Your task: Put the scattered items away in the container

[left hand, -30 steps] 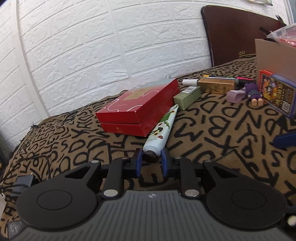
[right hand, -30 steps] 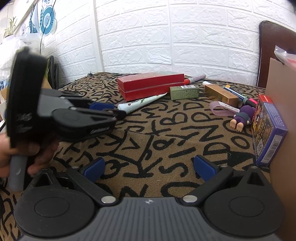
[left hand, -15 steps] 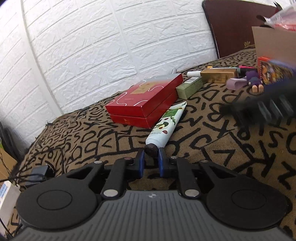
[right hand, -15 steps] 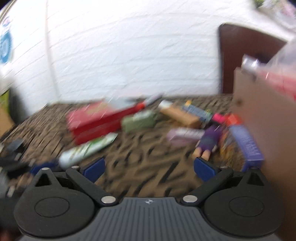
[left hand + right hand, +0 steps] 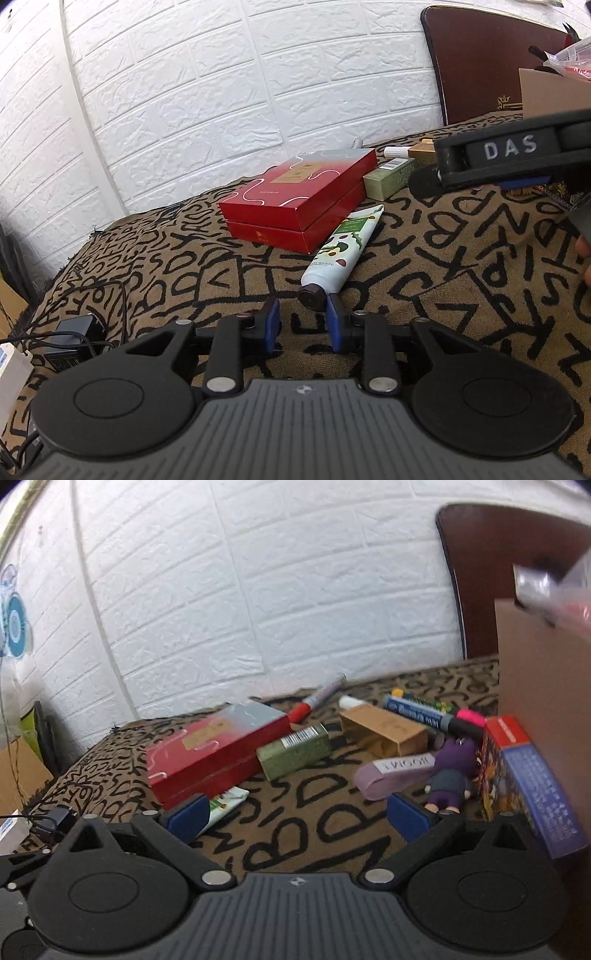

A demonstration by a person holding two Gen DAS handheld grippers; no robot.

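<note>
Opening beside the tube (image 5: 341, 254), left jaws; right jaws spread, red box (image 5: 295, 199) behind.

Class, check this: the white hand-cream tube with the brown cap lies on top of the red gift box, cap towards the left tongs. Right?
Not quite. The left wrist view shows the white hand-cream tube lying on the patterned cloth beside the red gift box, not on top; its cap does point towards the left tongs.

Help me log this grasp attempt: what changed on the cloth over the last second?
The left gripper had its pads on the hand cream tube's dark cap; its jaws are now opening and the cap sits apart from the left pad. The right gripper, open, moved closer to the clutter. The red box stayed put.
</note>
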